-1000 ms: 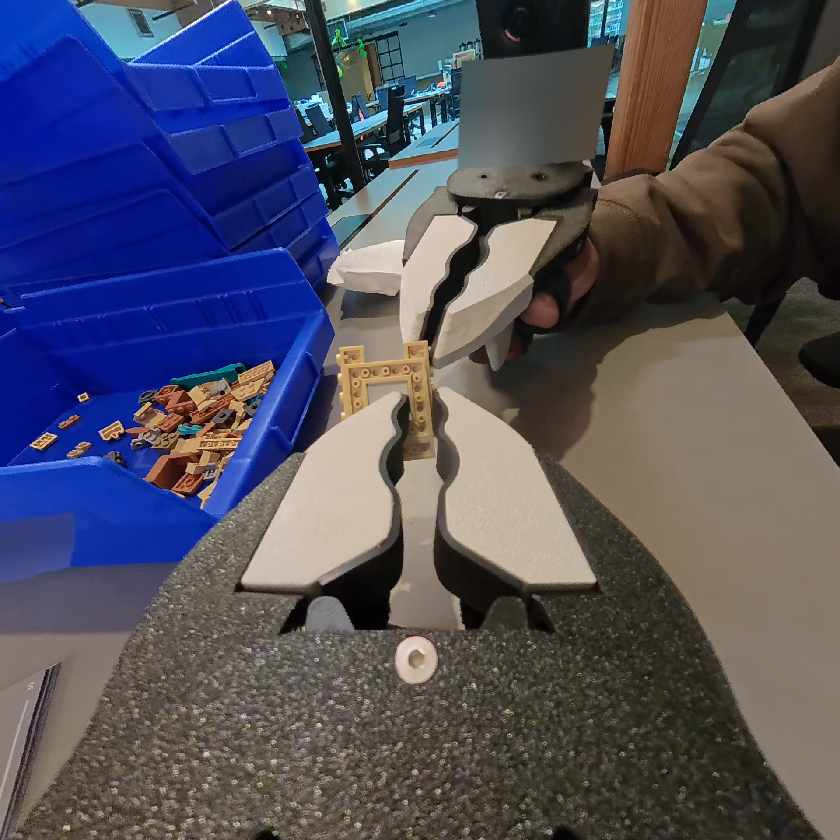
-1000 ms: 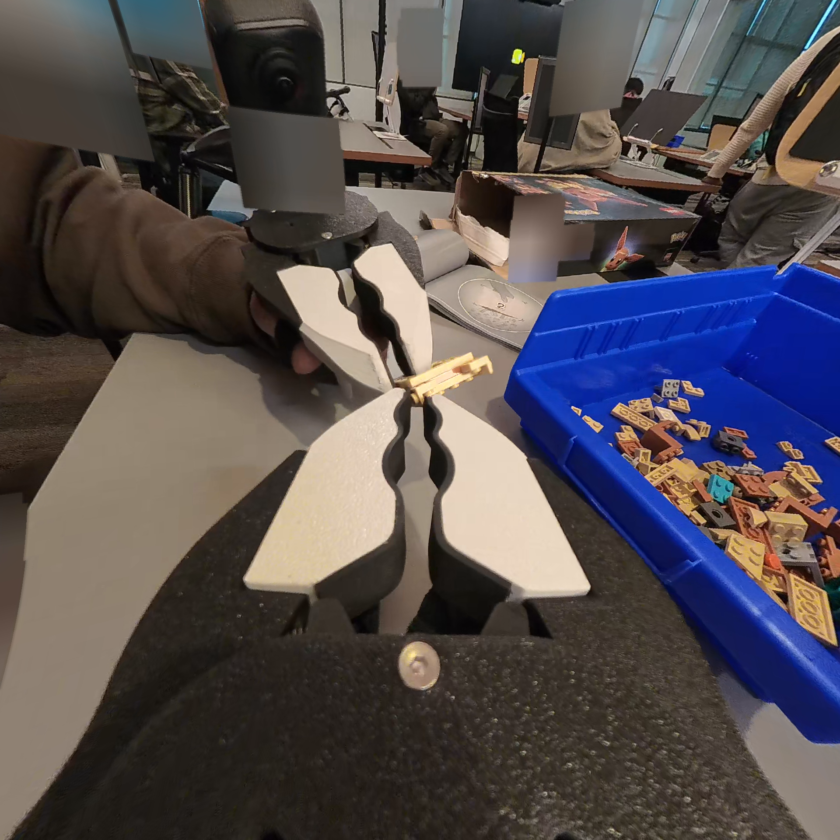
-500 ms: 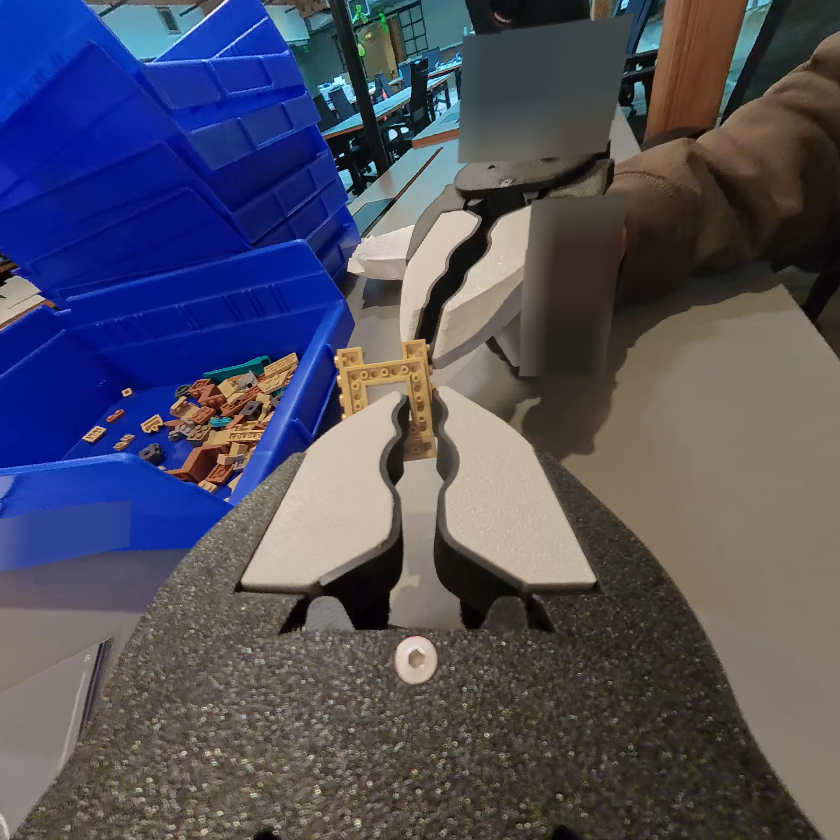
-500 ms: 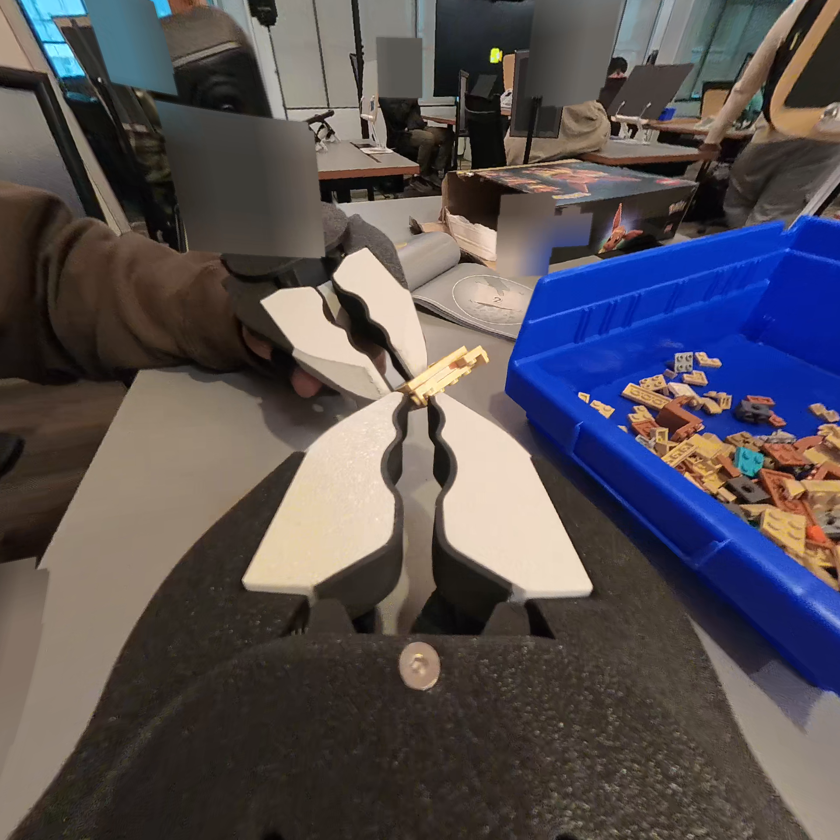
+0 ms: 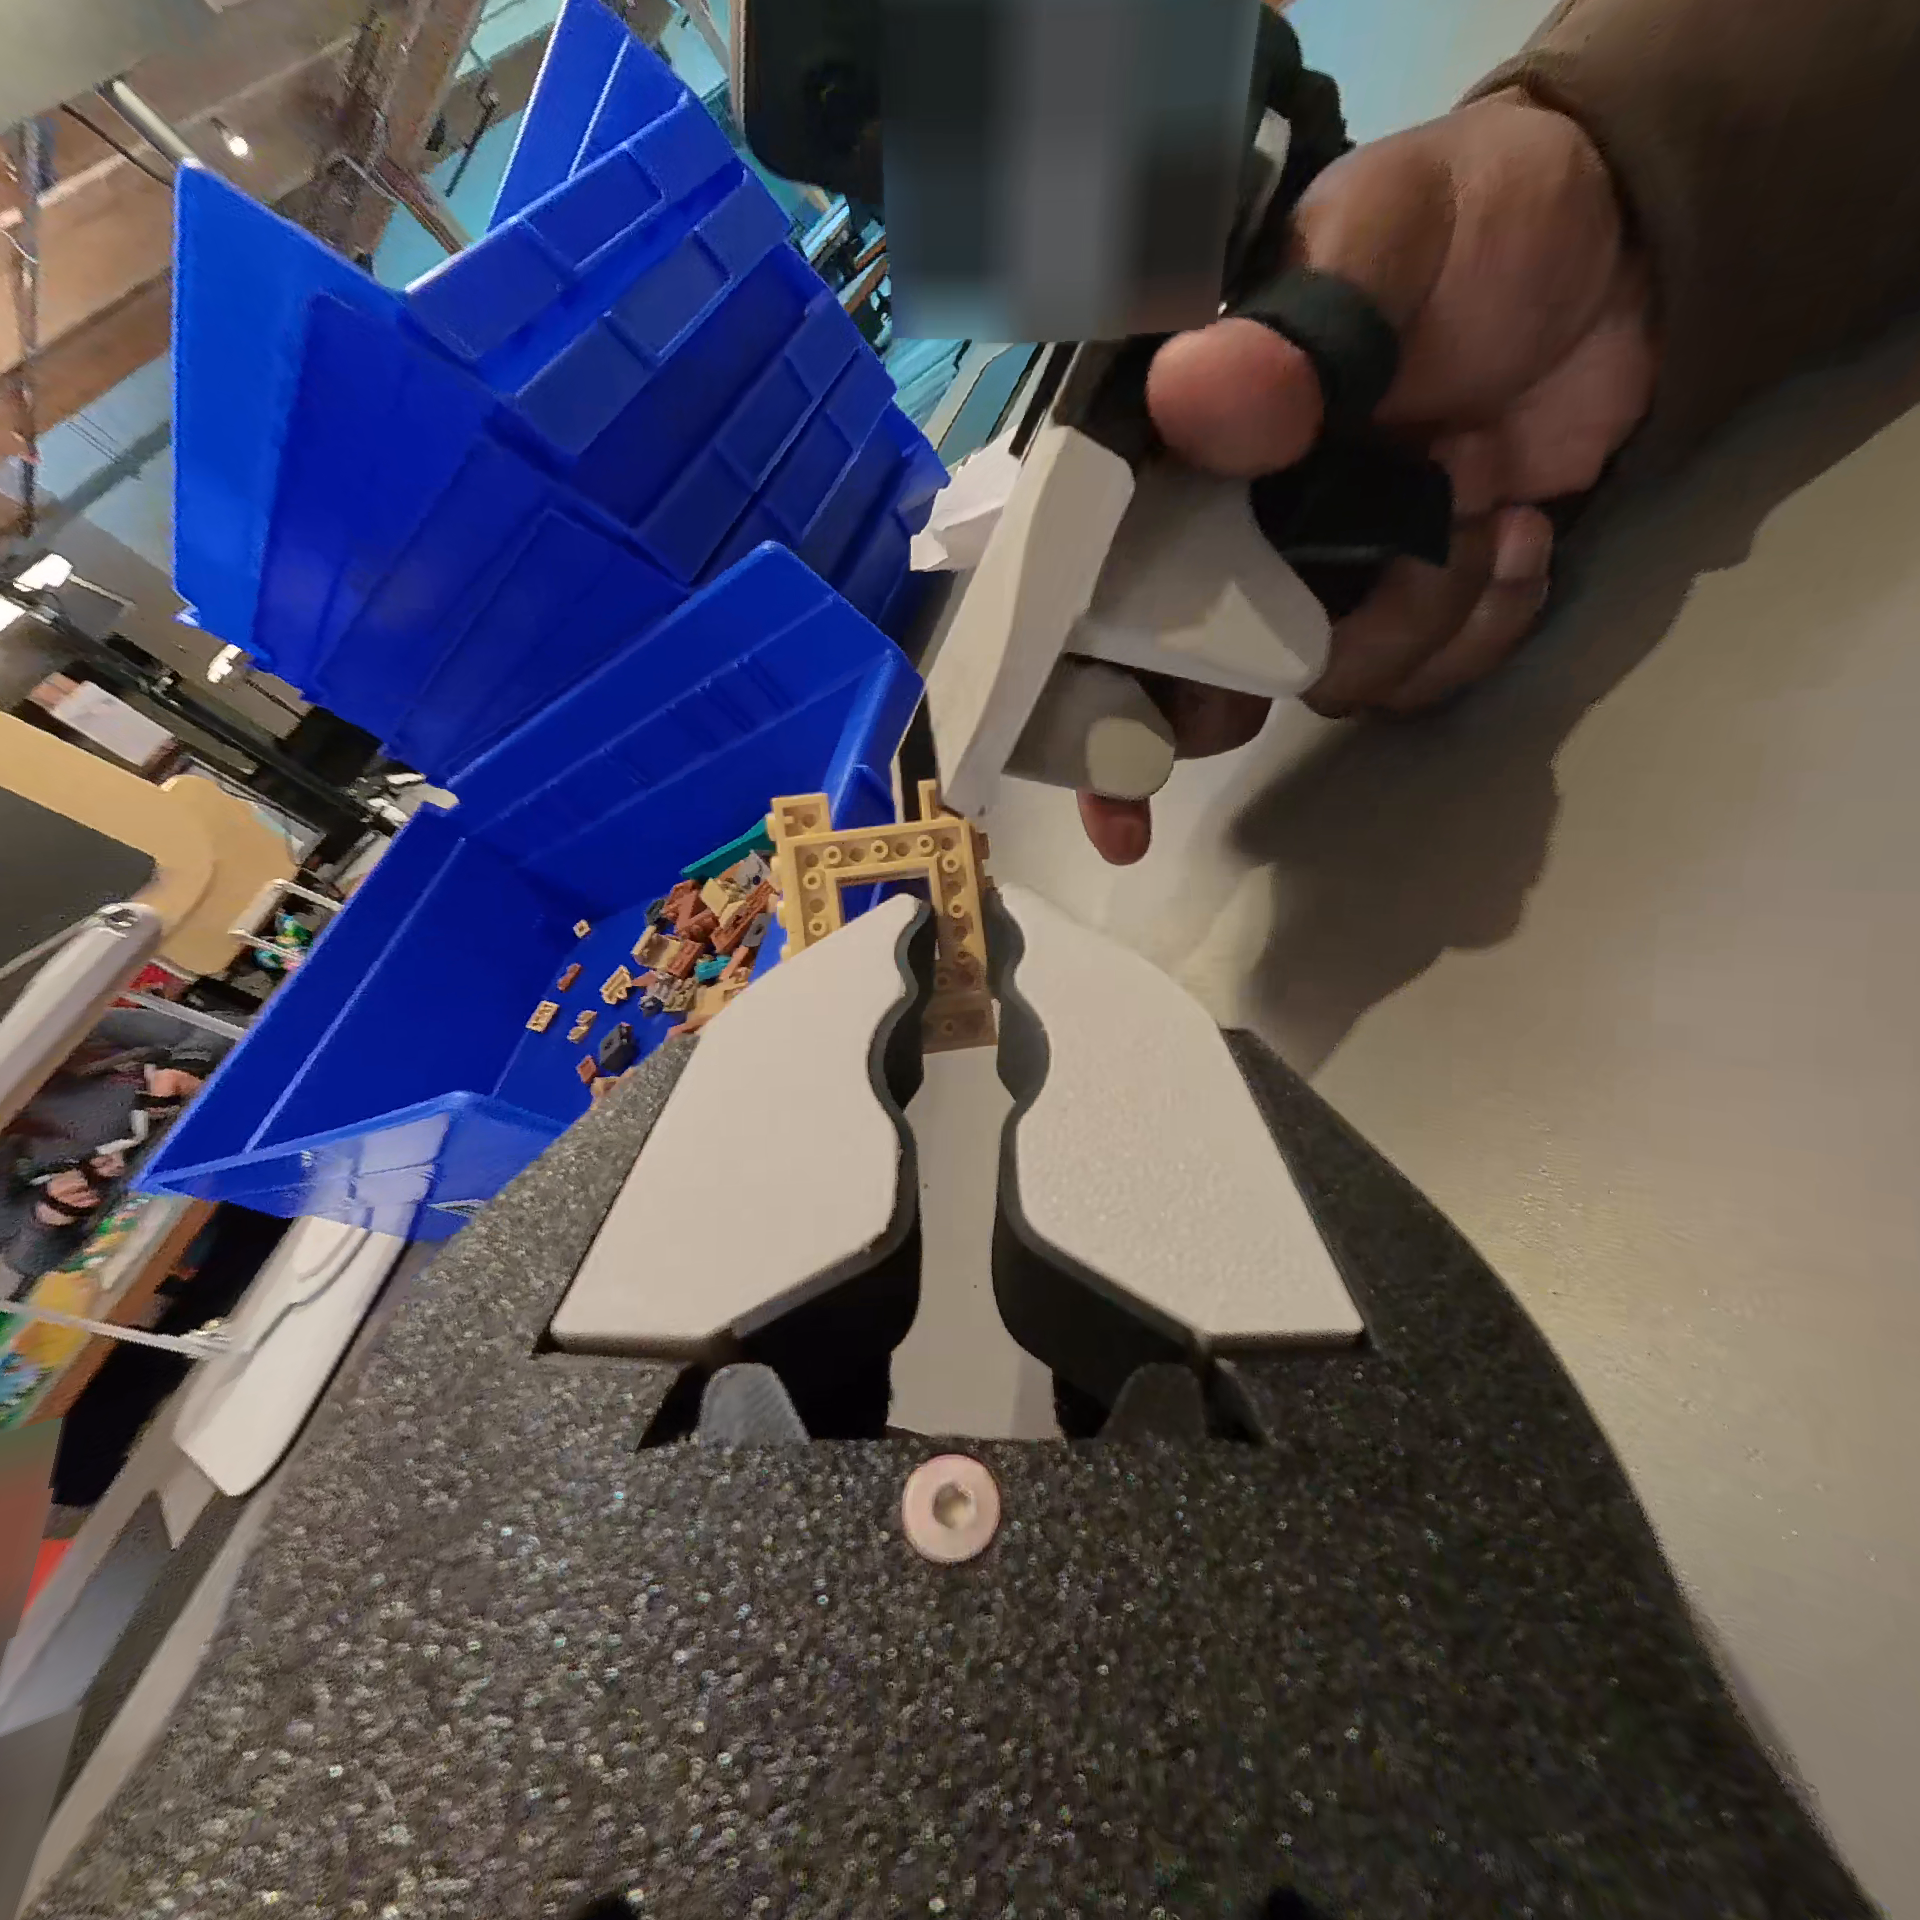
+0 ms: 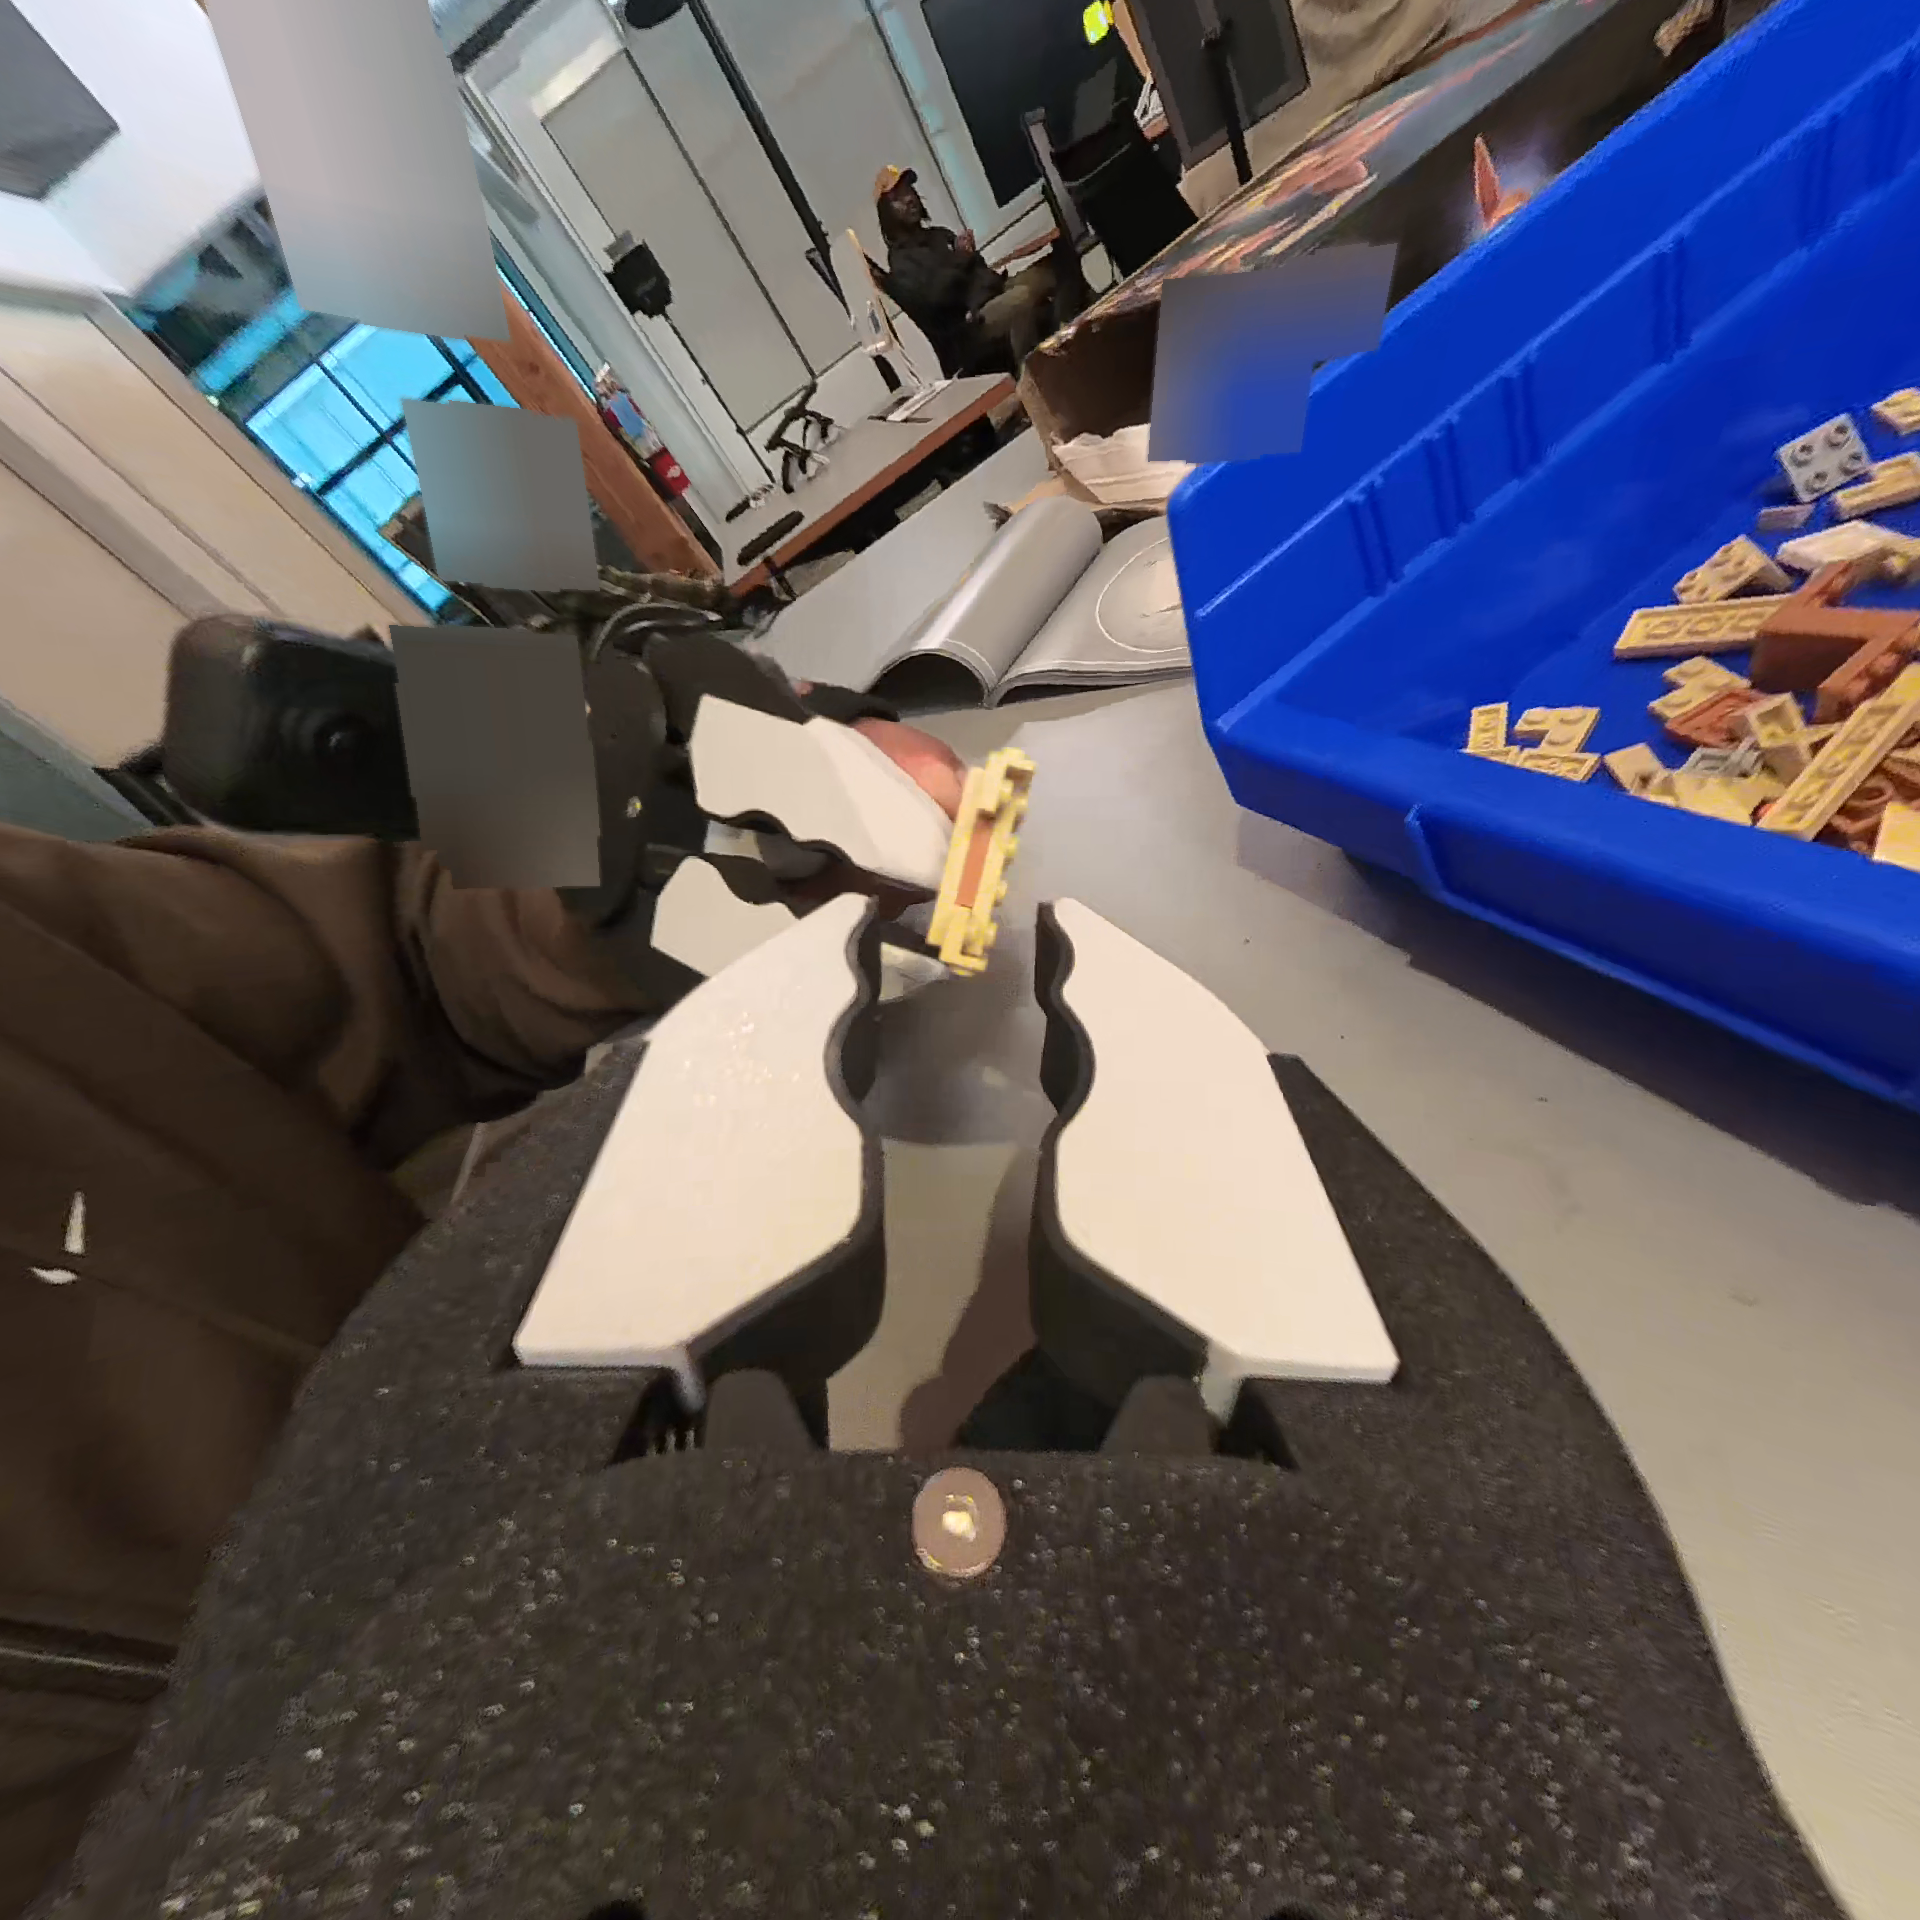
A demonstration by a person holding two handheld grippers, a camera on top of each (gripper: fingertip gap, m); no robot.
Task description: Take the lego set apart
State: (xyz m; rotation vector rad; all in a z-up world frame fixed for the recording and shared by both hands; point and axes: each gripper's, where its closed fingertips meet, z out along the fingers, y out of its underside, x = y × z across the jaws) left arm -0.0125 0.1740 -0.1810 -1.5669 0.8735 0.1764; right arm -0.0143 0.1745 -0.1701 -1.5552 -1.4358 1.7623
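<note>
Hand-held gripper [image 5: 958, 940] pinching tan frame [image 5: 878, 873], apparently studded [image 6: 982, 862]

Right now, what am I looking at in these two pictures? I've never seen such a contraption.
No robot: a person's hand works two hand-held pincers, each with its own camera looking along its fingers. The left gripper pinches a tan brick frame, pads pressed on one leg. The right gripper, seen from its own camera, stands open, close to the frame but not gripping. Beside them on the grey table sit a blue bin of loose bricks and an open booklet.
</note>
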